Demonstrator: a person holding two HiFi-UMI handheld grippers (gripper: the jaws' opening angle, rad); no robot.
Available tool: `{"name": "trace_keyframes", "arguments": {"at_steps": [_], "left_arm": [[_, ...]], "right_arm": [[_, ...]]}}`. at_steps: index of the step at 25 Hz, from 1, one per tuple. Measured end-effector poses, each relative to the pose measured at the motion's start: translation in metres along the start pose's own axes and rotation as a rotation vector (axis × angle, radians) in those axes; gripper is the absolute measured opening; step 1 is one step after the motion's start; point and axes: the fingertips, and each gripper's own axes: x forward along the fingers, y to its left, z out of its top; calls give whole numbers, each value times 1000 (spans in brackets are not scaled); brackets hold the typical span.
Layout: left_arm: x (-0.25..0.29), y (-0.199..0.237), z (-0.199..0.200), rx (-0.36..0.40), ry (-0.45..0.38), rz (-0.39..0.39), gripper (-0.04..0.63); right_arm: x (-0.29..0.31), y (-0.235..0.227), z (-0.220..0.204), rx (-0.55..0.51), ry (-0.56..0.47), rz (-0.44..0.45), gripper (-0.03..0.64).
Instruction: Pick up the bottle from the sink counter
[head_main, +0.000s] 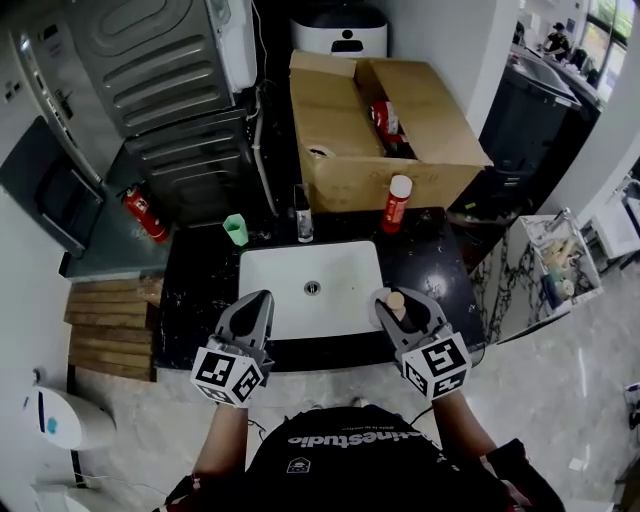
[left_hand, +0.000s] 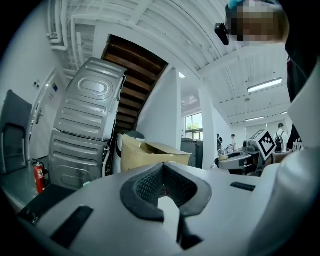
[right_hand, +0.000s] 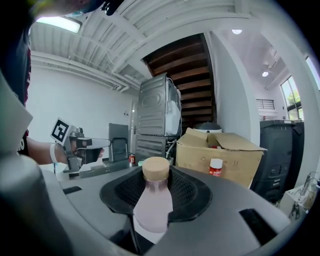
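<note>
A black worktop (head_main: 195, 290) with a white sink (head_main: 345, 270) fills the middle, a cardboard box (head_main: 335, 130) at the top. Right tongs (head_main: 399, 298) clamp the bottle (right_hand: 152, 202); left tongs (head_main: 262, 299) are together, empty.

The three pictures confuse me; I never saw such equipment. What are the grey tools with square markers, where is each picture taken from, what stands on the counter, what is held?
A person holds a two-jaw gripper in each hand; the marker cubes belong to them. The head view looks down from the person's head; each gripper view rides on one gripper and looks along its jaws. The right gripper is closed on a pink bottle with a tan cap. The left gripper is shut and empty. Below is a black counter with a white sink. At its back stand a green cup, a clear container and a red bottle with a white cap.
</note>
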Motion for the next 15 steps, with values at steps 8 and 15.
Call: {"name": "trace_keyframes", "arguments": {"at_steps": [8,15], "left_arm": [[-3,-3,-2,-7,3,-7,12],[1,-8,-4,-4,11,-33,13]], "right_arm": [[-12,-3,-3,1,10,-29,167],[-17,-3,-2,9,5,-43,167]]}}
